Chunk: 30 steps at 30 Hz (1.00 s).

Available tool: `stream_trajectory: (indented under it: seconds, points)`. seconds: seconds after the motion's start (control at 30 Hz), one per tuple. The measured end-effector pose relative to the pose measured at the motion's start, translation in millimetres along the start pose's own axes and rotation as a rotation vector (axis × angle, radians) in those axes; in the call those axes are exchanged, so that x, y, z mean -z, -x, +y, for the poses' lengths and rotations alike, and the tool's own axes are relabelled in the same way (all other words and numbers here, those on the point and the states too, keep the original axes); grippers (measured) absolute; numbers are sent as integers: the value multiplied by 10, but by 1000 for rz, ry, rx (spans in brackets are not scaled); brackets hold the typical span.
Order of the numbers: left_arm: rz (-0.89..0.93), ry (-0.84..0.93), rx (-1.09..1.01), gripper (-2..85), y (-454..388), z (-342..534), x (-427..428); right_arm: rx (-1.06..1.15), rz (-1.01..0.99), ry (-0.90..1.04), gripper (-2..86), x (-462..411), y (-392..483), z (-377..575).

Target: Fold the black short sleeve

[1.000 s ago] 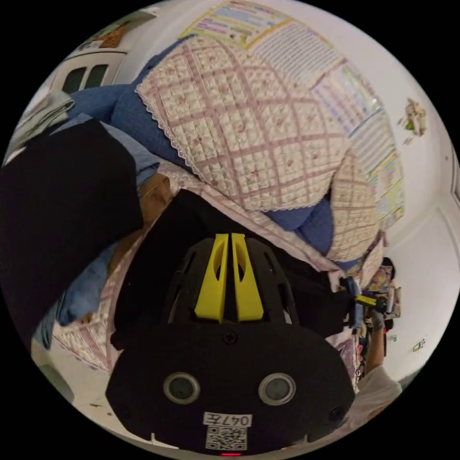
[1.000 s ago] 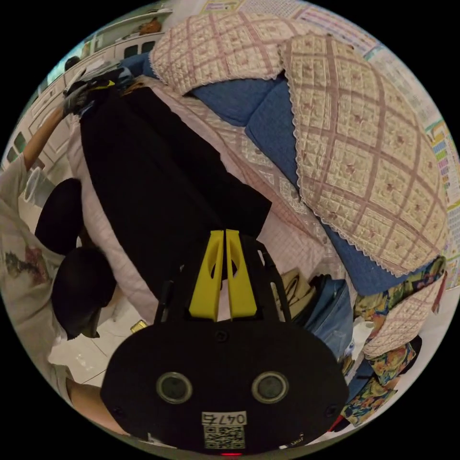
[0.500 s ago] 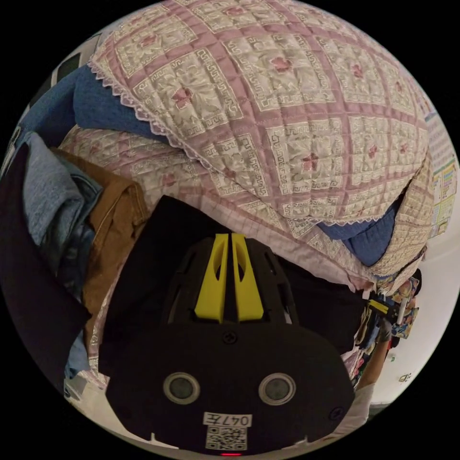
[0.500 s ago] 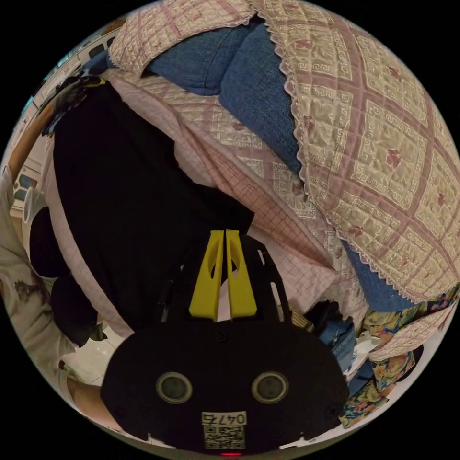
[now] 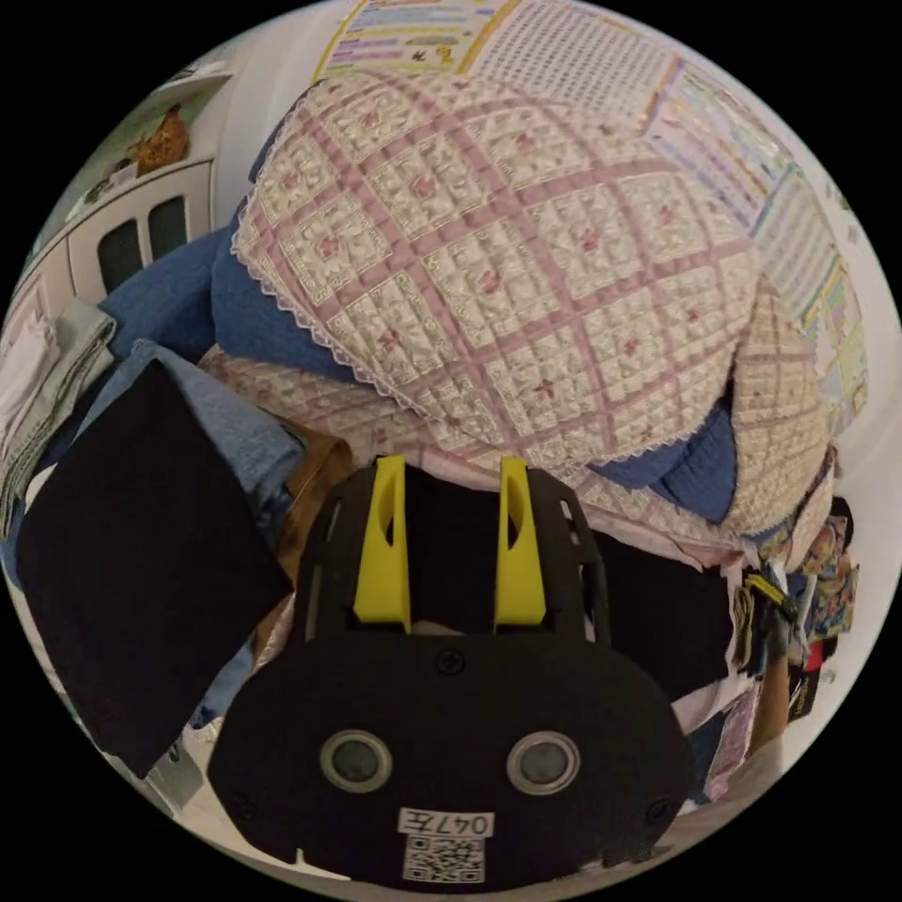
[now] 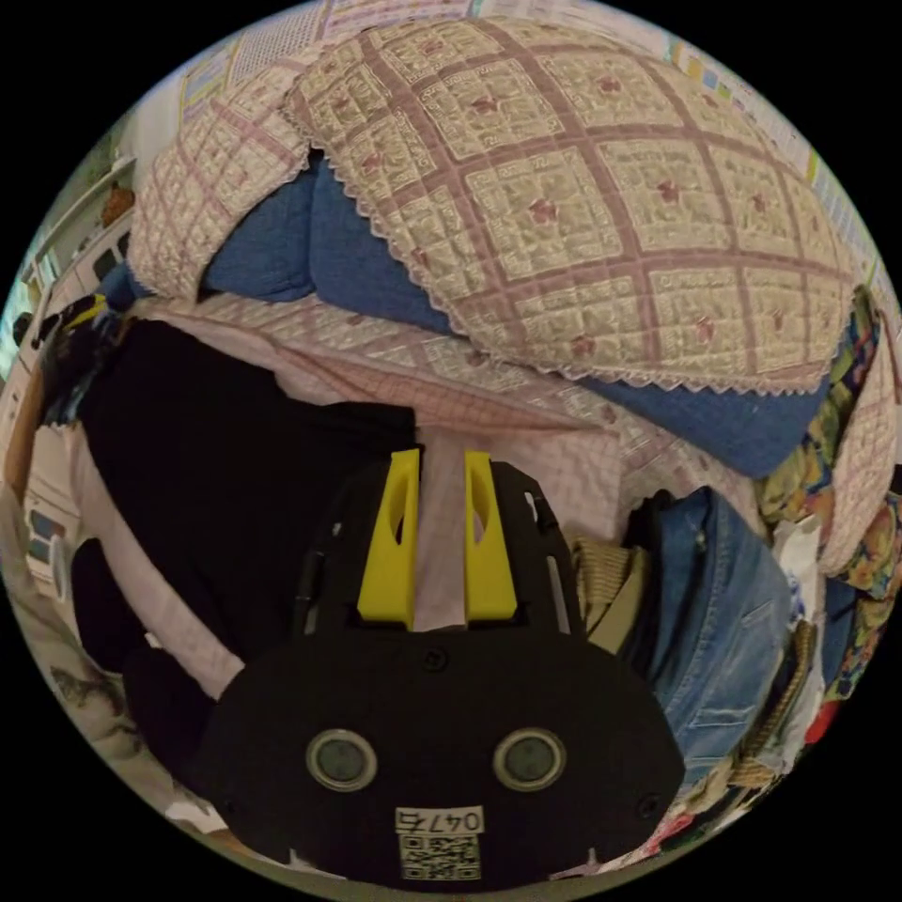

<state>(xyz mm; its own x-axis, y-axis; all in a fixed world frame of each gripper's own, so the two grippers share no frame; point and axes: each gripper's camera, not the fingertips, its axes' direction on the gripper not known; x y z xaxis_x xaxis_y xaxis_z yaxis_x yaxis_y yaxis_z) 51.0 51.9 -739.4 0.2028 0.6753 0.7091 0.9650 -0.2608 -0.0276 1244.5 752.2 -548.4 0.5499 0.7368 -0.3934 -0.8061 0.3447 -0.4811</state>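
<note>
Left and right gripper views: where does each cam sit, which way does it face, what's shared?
Left gripper view: rides behind the open left gripper, facing the black shirt and quilted cushion; the person's arm at the right edge.
Right gripper view: rides behind the open right gripper, facing the shirt and jeans; the left gripper far left.
Shared: shirt, cushion, pink cover.

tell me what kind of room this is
Probably a living room in a home: a blue sofa draped with quilted covers, wall charts behind it, and stacks of clothes beside the black short sleeve.
</note>
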Motion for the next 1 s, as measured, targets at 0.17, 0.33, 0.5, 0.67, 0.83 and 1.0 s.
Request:
stream_trajectory:
  seconds: [0.17,0.33,0.5,0.67,0.83,1.0]
  points:
    - [163,66,-157,117,-433,953,377,-15,-236,-7,55,-163,-315,103]
    - [378,85,-209,107,-881,2284,658,34,-256,-70,70,-331,-461,13]
    - [419,87,-150,99,-1168,3291,804,26,-433,-61,70,-598,-715,-69]
    - [379,173,-125,98,-1327,3593,738,147,-484,15,8,-757,-641,-20]
    - [386,176,-122,96,-1518,3772,859,200,-234,-121,-6,-350,-385,198]
    - [321,156,-130,95,-1714,4137,1116,194,11,-222,-3,-64,-76,464]
